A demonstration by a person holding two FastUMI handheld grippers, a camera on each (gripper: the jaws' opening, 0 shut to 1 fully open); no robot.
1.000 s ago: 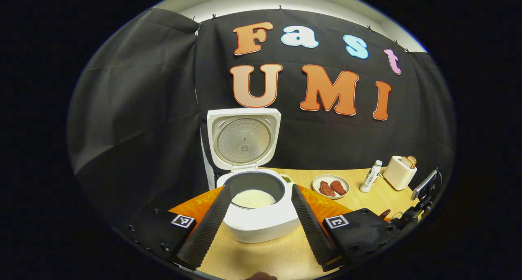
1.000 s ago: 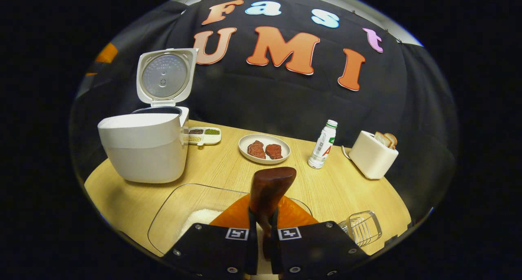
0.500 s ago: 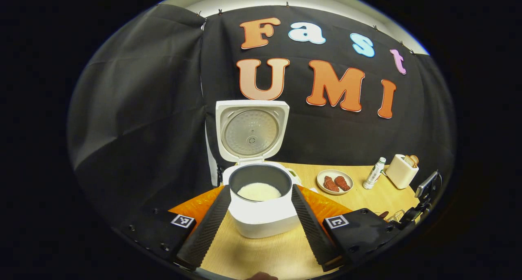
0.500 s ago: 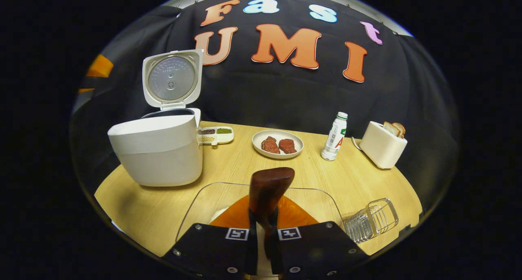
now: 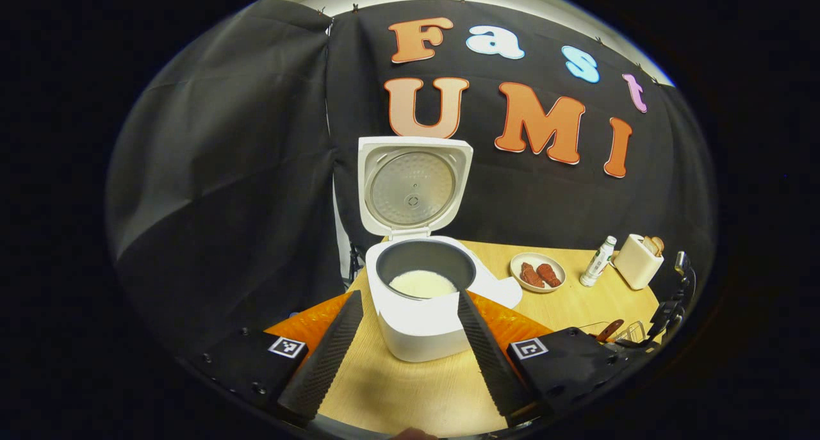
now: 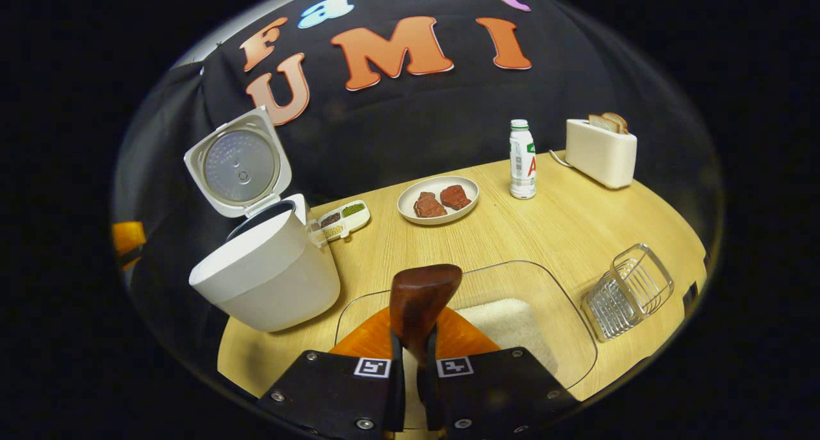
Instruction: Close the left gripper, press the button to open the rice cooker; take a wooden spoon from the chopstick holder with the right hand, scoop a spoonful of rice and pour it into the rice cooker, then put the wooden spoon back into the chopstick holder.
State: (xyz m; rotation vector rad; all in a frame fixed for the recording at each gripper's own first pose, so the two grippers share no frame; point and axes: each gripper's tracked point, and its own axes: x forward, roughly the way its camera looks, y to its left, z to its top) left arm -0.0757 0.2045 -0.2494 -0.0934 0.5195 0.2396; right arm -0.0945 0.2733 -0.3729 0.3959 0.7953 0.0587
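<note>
The white rice cooker stands with its lid up; white rice lies in its dark inner pot. My left gripper is open, its fingers spread wide in front of the cooker and touching nothing. My right gripper is shut on the dark wooden spoon, whose bowl rises above a clear glass dish holding rice. The wire chopstick holder stands to the right of the dish. In the left gripper view the other gripper shows at the far right.
On the wooden table stand a plate with two pieces of meat, a white bottle, a toaster with bread and a small divided tray of beans beside the cooker.
The left gripper view has drawn back and drifted left, so the cooker now sits farther right. The right gripper has rolled and moved, bringing the rice dish right and the holder nearer.
</note>
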